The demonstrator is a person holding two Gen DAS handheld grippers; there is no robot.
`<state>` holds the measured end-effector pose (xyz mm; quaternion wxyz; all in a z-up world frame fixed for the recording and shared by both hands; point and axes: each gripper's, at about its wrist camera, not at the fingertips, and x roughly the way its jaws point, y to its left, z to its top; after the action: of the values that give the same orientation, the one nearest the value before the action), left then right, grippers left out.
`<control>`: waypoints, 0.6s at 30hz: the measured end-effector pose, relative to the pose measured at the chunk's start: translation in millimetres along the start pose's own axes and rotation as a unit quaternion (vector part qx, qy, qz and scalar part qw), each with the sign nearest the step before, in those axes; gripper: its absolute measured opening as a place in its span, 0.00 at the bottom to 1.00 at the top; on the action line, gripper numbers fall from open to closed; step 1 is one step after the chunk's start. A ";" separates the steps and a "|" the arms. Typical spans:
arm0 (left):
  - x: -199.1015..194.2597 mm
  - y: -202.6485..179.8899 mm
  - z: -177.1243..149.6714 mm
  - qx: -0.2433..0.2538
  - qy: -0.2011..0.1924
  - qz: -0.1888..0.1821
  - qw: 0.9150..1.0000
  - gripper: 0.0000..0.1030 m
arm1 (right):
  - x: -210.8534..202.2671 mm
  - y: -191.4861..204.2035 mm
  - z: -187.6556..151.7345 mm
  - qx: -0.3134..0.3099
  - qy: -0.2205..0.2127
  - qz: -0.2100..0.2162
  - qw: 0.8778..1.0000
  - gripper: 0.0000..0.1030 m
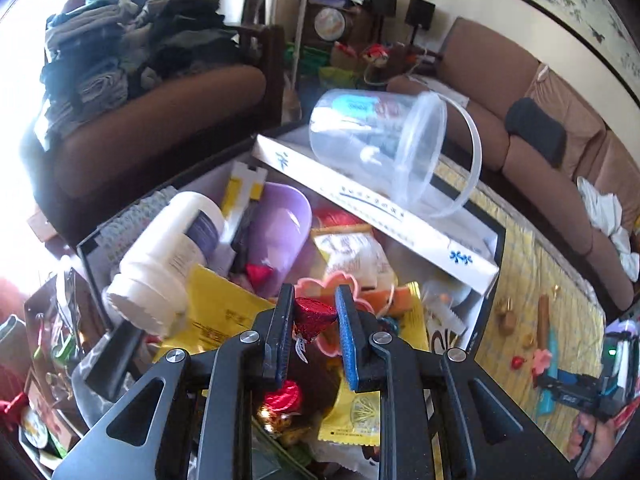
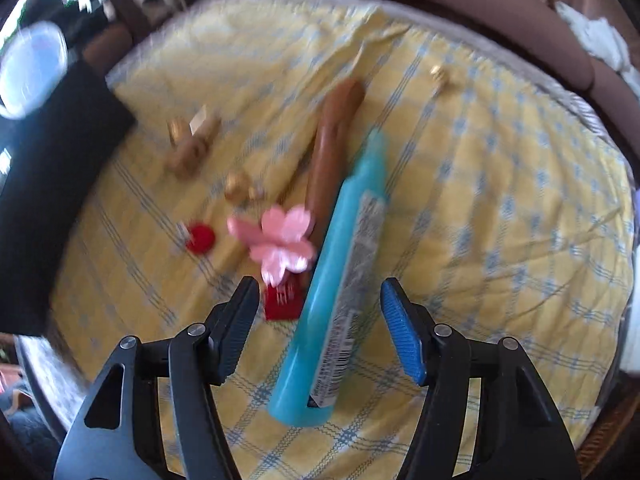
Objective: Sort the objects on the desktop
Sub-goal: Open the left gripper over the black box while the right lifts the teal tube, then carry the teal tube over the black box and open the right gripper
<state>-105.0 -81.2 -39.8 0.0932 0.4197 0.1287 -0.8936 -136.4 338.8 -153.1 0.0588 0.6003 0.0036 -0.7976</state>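
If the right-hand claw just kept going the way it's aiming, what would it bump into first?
Most likely the teal tube, lying between the open right gripper fingers on the yellow checked cloth; depth is blurry.

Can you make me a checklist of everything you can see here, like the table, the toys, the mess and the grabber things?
Surface: yellow checked cloth covers the table.
Job's things: teal tube, brown stick, pink flower clip, small gold pieces lie on the cloth.
Clutter: box crammed with white bottle, purple scoop, packets; clear bucket tipped on top.
Grippers: left hand-held gripper shut on red foil candy; right hand-held gripper open over the tube.
Cables: nothing seen.
Surroundings: brown sofa, stacked clothes.
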 end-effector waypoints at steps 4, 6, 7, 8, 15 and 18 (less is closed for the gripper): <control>-2.5 3.2 0.0 -0.017 -0.002 0.002 1.000 0.20 | 8.7 12.2 -2.5 -0.028 0.007 -0.029 0.999 0.44; -7.8 9.1 -0.5 -0.040 -0.003 -0.008 0.999 0.20 | 6.4 12.0 -4.1 -0.028 0.005 -0.027 0.999 0.31; -9.6 11.5 0.7 -0.048 -0.005 -0.006 0.999 0.20 | 4.6 10.6 -4.3 -0.025 0.002 -0.024 0.999 0.28; -11.1 13.2 1.3 -0.051 -0.008 -0.002 0.999 0.21 | 2.8 8.7 -4.6 -0.020 -0.001 -0.022 1.000 0.26; -37.5 13.9 11.5 -0.040 -0.054 -0.004 0.998 0.55 | -40.9 -2.2 -5.9 0.005 -0.064 -0.024 0.998 0.25; -55.6 18.3 17.4 -0.046 -0.087 -0.021 0.995 0.67 | -77.1 2.2 -7.6 -0.001 -0.103 0.037 0.994 0.24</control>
<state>-77.5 -100.7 11.2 0.1048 0.3330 0.1702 -0.9215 -107.9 344.1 -81.2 0.0889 0.5148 -0.0235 -0.8524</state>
